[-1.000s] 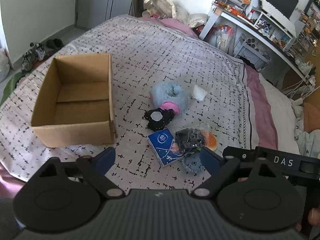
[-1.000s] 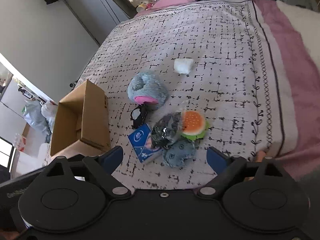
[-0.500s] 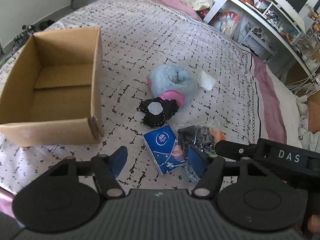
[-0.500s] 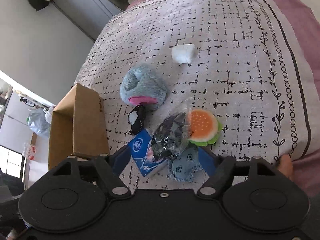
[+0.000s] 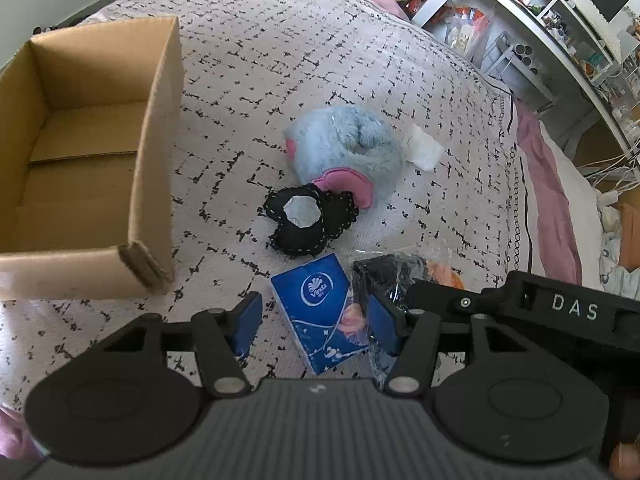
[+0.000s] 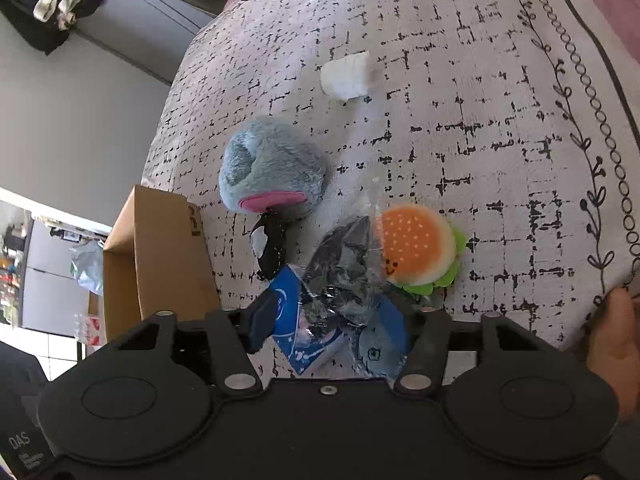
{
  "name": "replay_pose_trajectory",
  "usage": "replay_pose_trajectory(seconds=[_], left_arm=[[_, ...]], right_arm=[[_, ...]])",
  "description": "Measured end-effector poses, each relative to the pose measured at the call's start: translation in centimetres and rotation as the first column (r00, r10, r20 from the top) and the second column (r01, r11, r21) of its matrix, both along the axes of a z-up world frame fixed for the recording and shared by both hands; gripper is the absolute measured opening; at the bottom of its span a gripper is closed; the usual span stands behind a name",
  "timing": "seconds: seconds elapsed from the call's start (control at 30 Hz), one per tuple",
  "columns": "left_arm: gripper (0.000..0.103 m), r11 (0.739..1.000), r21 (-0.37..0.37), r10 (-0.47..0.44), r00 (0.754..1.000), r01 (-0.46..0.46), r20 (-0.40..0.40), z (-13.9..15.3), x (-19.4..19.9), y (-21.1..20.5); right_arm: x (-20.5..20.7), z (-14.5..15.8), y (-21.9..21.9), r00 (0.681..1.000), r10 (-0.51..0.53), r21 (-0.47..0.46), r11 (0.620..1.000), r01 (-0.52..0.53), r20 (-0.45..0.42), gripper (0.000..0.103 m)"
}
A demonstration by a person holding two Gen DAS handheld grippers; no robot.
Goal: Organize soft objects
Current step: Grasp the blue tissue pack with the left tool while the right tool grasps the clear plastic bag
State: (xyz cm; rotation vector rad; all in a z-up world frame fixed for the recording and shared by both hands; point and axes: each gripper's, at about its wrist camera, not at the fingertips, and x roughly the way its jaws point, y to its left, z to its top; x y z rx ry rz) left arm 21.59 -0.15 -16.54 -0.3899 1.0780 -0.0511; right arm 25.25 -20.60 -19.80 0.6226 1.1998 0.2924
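A bedroom: patterned bedspread (image 5: pixel 320 48) (cluttered desk shelves (image 5: pixel 560 20) alongside).

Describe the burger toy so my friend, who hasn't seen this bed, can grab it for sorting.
Start from the open cardboard box on the patterned bedspread, then look across the small pile of soft things beside it. At the pile's far side from the box lies the burger toy. It is the only round orange piece, with white dots, a smiling face and a green frill.

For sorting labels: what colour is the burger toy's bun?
Orange with pale dots; the burger toy shows best in the right wrist view.
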Motion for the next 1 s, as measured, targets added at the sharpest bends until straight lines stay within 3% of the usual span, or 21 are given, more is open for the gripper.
replay_pose_trajectory(seconds=[0.07, 0.27, 0.53, 0.67, 0.8, 0.93, 1.0], left_arm=[[0.058, 1.000, 0.001, -0.003, 1.000, 0.003, -0.010, -0.4, 0.3, -0.1], [0.058, 1.000, -0.010, 0.001, 1.000, -0.001, -0.031, -1.2, 1.1, -0.5], [0.065, 0.999, 0.036, 0.001, 0.997, 0.002, -0.075, -2.0, 2.0, -1.6], [0.066, 0.999, 0.052, -0.002, 0.993, 0.008, -0.121, -3.0, 2.4, -2.4], [0.065, 0.996, 0.081, -0.022, 0.993, 0.032, -0.118, -3.3, 2.4, -3.2], [0.054, 0.996, 0.076, -0.030, 0.993, 0.039, -0.118, -3.1, 2.0, -3.3], [0.053, 0.995, 0.085, -0.037, 0.994, 0.046, -0.105, -2.6, 1.8, -3.3]], right_arm=[[0.3, -0.4, -0.1, 1.000, -0.011, 0.005, 1.000, 0.011, -0.010, 0.025], [0.3, 0.0, 0.0, 0.999, -0.020, 0.025, 1.000, 0.019, 0.046, 0.014], [0.3, 0.6, -0.7, 0.993, -0.058, 0.050, 0.997, 0.054, 0.103, 0.012], [0.3, 0.6, -0.8, 0.992, -0.062, 0.053, 0.997, 0.056, 0.114, 0.011], [0.1, 1.0, -0.8, 0.989, -0.055, 0.060, 0.997, 0.047, 0.137, 0.009], [-0.1, 1.4, -0.7, 0.985, -0.054, 0.065, 0.997, 0.044, 0.162, 0.008], [-0.4, 1.9, -0.7, 0.981, -0.051, 0.065, 0.997, 0.039, 0.187, 0.008]])
